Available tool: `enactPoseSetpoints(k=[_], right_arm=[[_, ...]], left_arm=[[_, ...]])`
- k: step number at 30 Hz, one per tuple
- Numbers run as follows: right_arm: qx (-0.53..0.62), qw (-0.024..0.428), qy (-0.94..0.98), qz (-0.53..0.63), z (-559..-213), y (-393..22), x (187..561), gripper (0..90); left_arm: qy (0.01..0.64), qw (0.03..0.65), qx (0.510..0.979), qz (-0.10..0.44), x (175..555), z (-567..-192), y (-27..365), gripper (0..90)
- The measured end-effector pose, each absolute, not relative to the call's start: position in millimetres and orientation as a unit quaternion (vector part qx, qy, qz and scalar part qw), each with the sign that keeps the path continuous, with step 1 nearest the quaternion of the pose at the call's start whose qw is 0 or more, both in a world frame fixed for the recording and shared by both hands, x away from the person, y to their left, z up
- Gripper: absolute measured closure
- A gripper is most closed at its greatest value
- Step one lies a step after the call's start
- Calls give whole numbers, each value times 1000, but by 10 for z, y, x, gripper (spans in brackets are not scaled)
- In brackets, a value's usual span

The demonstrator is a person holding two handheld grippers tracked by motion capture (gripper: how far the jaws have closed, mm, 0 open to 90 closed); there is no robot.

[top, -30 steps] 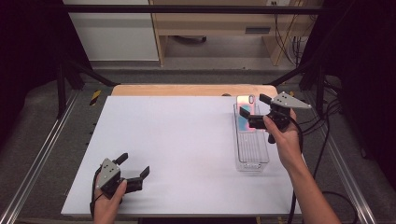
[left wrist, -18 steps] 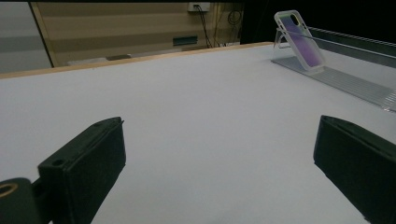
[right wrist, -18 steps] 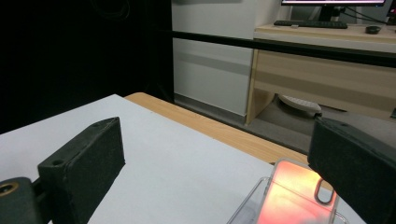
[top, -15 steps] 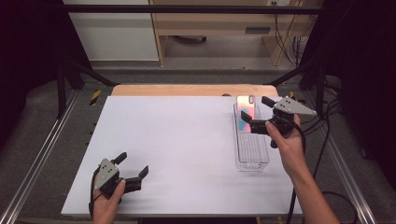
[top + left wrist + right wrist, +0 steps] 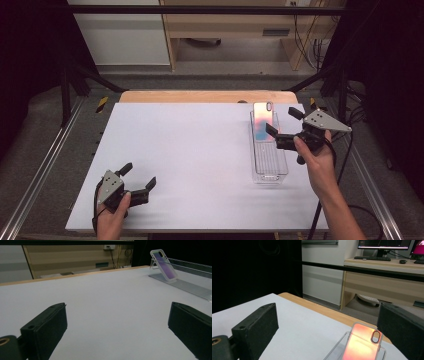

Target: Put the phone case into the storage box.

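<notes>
A shiny phone case (image 5: pixel 262 120) leans upright at the far end of a clear ribbed tray (image 5: pixel 270 167) on the right of the white table (image 5: pixel 190 150). It glows orange-pink in the right gripper view (image 5: pixel 362 345) and purple in the left gripper view (image 5: pixel 163 265). My right gripper (image 5: pixel 282 122) hovers open just right of the tray, above its middle, its jaws wide apart and holding nothing. My left gripper (image 5: pixel 137 176) rests open near the front left corner of the table, far from the tray.
A wooden strip (image 5: pixel 200 96) borders the table's far edge. Metal frame rails (image 5: pixel 45 165) run along both sides. Cables (image 5: pixel 350 130) trail off the right side. A desk with monitors (image 5: pixel 384 245) stands beyond the table.
My right gripper has drifted a little to the right and toward the near side of the tray. The left gripper has stayed in place.
</notes>
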State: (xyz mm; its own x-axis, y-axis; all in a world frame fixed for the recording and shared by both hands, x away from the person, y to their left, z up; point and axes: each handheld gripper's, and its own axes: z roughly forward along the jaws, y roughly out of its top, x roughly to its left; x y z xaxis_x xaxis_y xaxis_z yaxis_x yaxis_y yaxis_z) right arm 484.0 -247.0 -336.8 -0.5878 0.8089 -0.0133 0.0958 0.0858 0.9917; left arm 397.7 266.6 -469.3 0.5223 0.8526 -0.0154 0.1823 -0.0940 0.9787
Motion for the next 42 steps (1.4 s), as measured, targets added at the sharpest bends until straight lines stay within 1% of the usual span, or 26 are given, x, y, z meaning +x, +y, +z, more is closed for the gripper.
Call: enactPoseSetpoints(k=[42], right_arm=[[348, 324, 656, 586, -3499, -2818, 4493, 28]], left_arm=[[383, 558, 664, 317, 3945, -4662, 2795, 17]])
